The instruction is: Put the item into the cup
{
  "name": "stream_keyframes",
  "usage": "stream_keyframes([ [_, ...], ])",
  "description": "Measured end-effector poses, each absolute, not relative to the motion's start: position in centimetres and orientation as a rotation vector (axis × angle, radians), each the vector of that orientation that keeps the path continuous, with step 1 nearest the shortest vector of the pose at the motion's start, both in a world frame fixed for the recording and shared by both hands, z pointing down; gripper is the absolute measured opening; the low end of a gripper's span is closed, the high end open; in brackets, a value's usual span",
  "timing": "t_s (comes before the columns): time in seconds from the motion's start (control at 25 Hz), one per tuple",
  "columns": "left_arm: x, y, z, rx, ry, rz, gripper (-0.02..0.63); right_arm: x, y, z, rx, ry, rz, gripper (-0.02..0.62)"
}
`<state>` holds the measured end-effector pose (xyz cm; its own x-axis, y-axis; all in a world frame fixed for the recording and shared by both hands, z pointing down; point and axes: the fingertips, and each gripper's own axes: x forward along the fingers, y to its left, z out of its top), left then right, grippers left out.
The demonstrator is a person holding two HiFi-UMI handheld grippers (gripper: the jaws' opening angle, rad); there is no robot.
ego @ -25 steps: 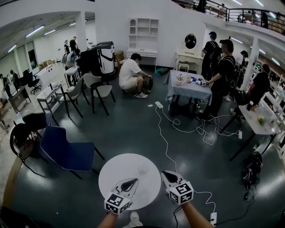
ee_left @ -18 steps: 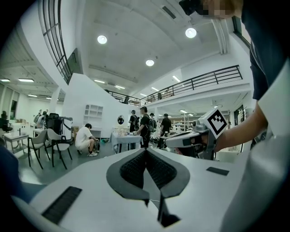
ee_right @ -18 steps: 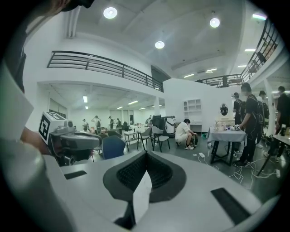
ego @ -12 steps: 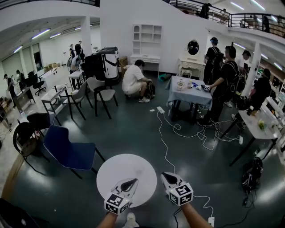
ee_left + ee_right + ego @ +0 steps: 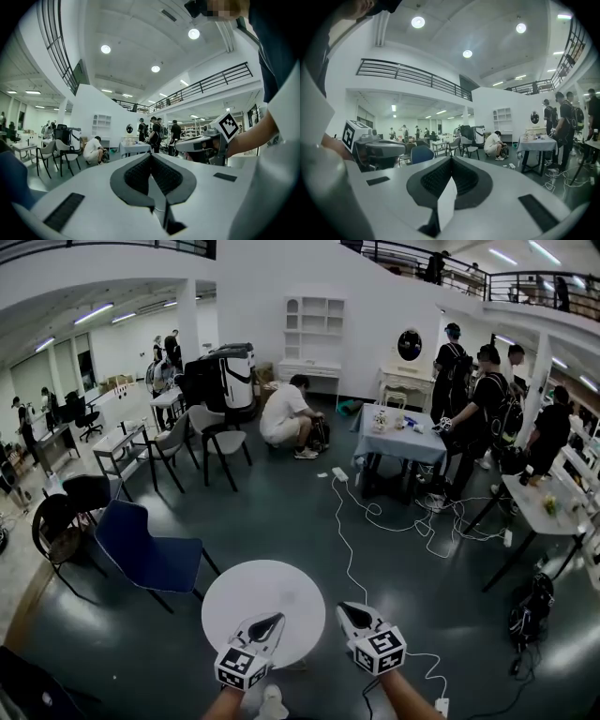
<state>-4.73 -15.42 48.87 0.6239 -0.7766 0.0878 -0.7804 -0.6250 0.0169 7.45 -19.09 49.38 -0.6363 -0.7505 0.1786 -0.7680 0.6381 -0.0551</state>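
In the head view both grippers hover at the near edge of a round white table (image 5: 253, 592). My left gripper (image 5: 269, 622) is above the table's near rim, and my right gripper (image 5: 347, 610) is just off its right side, over the dark floor. Both point away from me, level, with nothing between the jaws. In the left gripper view the dark pads (image 5: 161, 176) meet at the tip, and the right gripper (image 5: 202, 144) shows beside them. The right gripper view shows its pads (image 5: 436, 178) likewise closed. I can make out no cup or item on the table.
A blue chair (image 5: 141, 554) stands left of the table. A white cable (image 5: 349, 549) runs across the floor from a power strip towards my right. Further off are a cloth-covered table (image 5: 401, 442), several chairs and several people, one crouching (image 5: 286, 418).
The head view has shifted slightly, so the table and room sit a little differently in frame. Both grippers keep their places and stay closed.
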Motion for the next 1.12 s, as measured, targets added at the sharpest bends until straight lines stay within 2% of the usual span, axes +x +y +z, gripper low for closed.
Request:
stream_keyframes([
  [1.12,-1.1,-3.6,47.0,2.827,-1.403,0.123,0.017,11.3,-6.9,48.8,1.268,-2.740,0.166,0.015],
])
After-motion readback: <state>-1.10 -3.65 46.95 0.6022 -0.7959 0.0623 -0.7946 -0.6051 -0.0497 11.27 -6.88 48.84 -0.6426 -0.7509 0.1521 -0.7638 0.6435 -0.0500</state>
